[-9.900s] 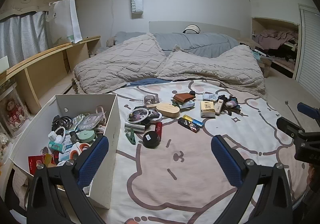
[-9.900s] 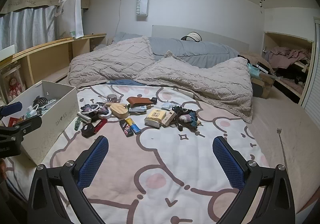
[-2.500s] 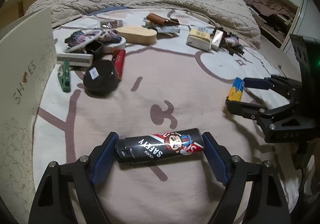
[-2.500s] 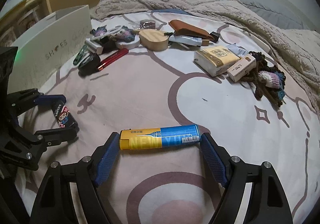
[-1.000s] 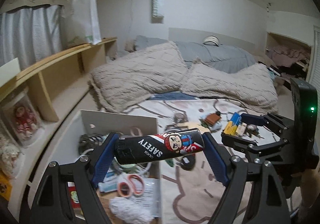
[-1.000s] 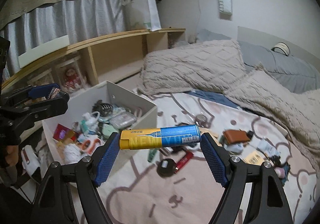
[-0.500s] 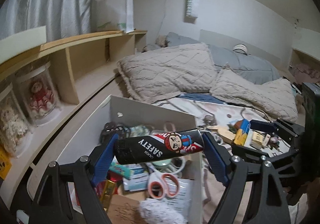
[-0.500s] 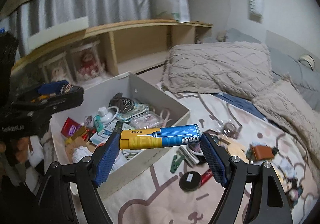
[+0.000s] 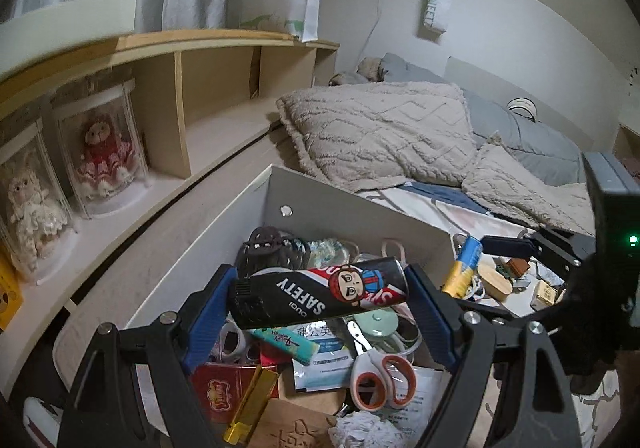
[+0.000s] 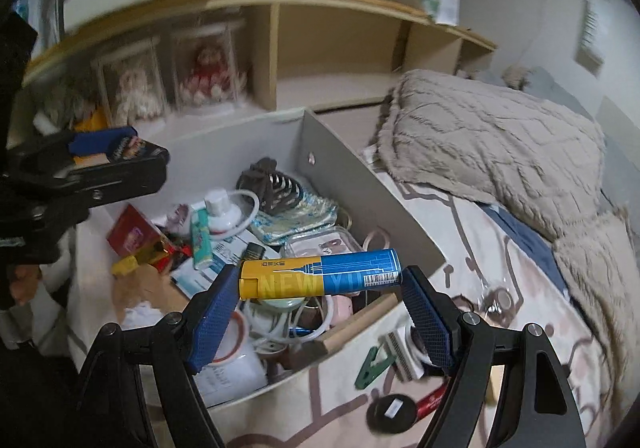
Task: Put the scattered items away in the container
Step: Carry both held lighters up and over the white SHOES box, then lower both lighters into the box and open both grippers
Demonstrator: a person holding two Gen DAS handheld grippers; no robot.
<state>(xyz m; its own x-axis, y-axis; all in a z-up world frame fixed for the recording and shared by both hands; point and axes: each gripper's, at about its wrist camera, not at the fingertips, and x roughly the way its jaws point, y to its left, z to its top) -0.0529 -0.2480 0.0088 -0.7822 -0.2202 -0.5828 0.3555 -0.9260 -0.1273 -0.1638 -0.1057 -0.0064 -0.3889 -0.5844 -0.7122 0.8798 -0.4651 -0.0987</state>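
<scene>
Black lighter [image 9: 318, 298], "SAFETY" print, is clamped end to end in the left gripper [image 9: 318, 308]; long axis crosswise to the fingers, slightly tilted. It hangs directly over the open white box [image 9: 276, 192], above the scissors [image 9: 378, 366] & other clutter already inside. Yellow-blue lighter [image 10: 320, 278] is likewise clamped by its ends in the right gripper [image 10: 320, 298], axis crosswise, poised over the box's near right part, just inside the rim that faces the bedspread [image 10: 500, 280]. Left gripper sits farther in, toward the box's left side, so both loads look clear of the walls. Judged: a straight drop on release lands each inside. Green clip [image 10: 372, 364], black puck [image 10: 390, 412] etc. lie outside on the bedspread, not yet collected.
</scene>
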